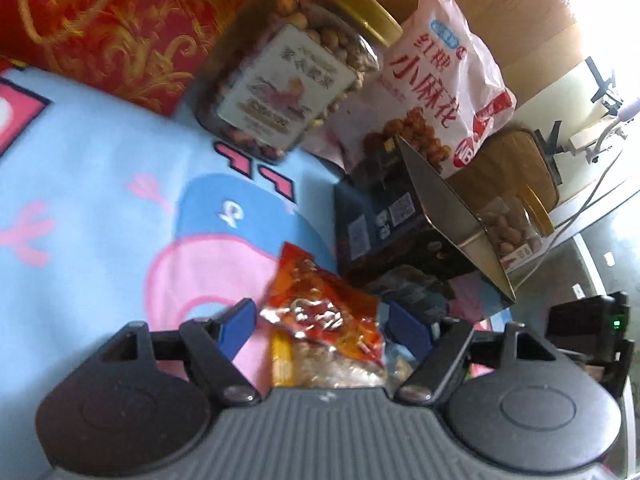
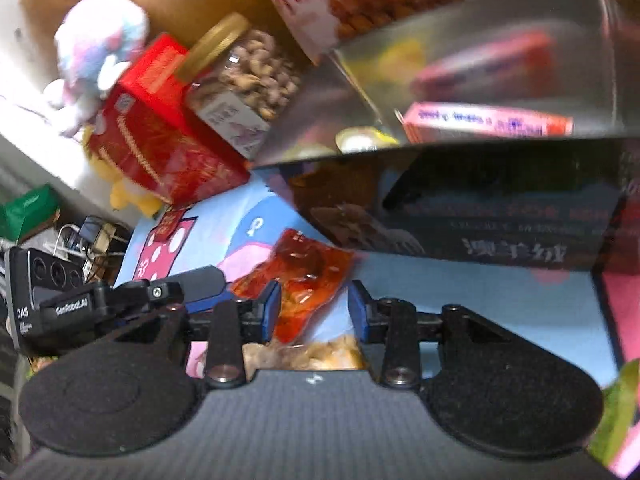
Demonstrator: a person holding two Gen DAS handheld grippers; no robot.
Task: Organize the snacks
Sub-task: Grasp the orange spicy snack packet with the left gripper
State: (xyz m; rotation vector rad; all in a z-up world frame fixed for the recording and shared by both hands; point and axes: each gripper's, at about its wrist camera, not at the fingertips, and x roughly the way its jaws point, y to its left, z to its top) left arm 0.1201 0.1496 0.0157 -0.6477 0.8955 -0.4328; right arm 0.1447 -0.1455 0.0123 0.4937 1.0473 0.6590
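A small orange-red snack packet (image 1: 320, 312) lies on the blue cartoon blanket (image 1: 100, 168). My left gripper (image 1: 324, 324) is open, its blue pads on either side of the packet. My right gripper (image 2: 314, 308) is open too, around the same packet (image 2: 308, 280) from the other end. A dark open box (image 1: 404, 236) with a silver-lined flap stands just beyond; in the right wrist view the box (image 2: 480, 208) holds a pink carton (image 2: 488, 124). A nut jar with a gold lid (image 1: 288, 84) and a pink snack bag (image 1: 432, 92) stand behind.
A red and gold gift box (image 1: 112, 28) stands at the back left. A second nut jar (image 1: 512, 228) lies behind the box flap. A stuffed toy (image 2: 96, 52) sits beyond the red box. Wooden floor and cables lie off the blanket's edge.
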